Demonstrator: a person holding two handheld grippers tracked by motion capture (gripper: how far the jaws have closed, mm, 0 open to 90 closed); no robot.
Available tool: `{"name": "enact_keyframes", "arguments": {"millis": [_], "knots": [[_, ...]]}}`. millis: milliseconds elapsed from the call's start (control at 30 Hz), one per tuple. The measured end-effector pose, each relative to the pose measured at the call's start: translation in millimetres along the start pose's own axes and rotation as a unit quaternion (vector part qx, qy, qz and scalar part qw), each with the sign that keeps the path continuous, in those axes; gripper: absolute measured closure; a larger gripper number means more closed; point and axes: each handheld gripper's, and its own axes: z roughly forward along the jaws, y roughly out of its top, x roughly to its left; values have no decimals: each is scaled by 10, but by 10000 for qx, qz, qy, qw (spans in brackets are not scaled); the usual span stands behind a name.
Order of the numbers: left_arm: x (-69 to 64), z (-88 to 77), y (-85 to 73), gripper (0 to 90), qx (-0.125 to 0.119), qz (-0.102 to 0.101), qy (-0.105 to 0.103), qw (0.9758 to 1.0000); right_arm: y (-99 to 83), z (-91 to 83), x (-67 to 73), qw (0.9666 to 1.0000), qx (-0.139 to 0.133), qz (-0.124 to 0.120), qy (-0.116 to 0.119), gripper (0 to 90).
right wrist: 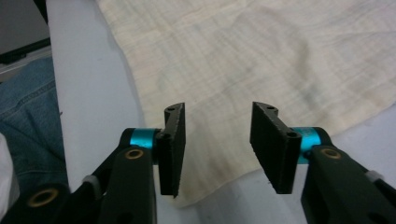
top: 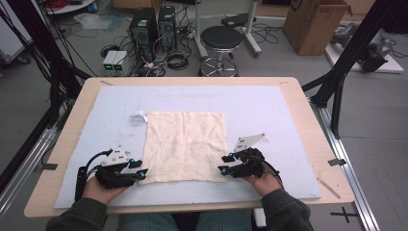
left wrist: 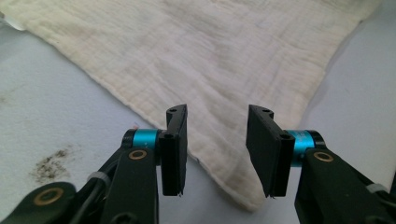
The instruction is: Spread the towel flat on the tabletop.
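Note:
A cream square cloth (top: 185, 144) lies flat on the pale blue mat (top: 250, 103). My left gripper (top: 142, 169) rests at the cloth's near left corner and my right gripper (top: 226, 162) at its near right corner, each held in a hand. In the left gripper view the cloth (left wrist: 210, 60) narrows to a corner under the left gripper (left wrist: 217, 149), whose jaws stand apart and do not pinch it. In the right gripper view the right gripper (right wrist: 219, 147) is open too, over the cloth's (right wrist: 280, 60) corner.
The mat covers a wooden table (top: 308, 125). A small white scrap (top: 139, 116) lies by the cloth's far left corner, and a dark smudge (left wrist: 51, 163) marks the mat. Beyond the table stand a stool (top: 220, 41), computer towers (top: 144, 29) and a cardboard box (top: 312, 24).

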Motion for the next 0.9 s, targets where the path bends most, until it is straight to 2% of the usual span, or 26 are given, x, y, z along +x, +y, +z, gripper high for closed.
{"name": "enact_keyframes", "arguments": {"millis": [233, 400, 433, 700, 900], "knots": [[55, 0, 22, 539, -129, -127, 10, 9998, 38, -51, -94, 9995, -251, 199, -59, 434], [86, 4, 42, 522, -173, -132, 6, 9998, 47, -77, -125, 9990, -321, 272, -163, 375], [85, 7, 46, 518, -203, -183, -4, 9996, 49, -81, -129, 9988, -333, 296, -178, 362], [124, -1, 63, 456, -294, -265, 65, 9992, 82, -88, -173, 9980, -455, 295, -337, 283], [134, -25, 76, 425, -472, -376, 96, 9981, 103, -69, -183, 9971, -542, 341, -399, 219]]}}
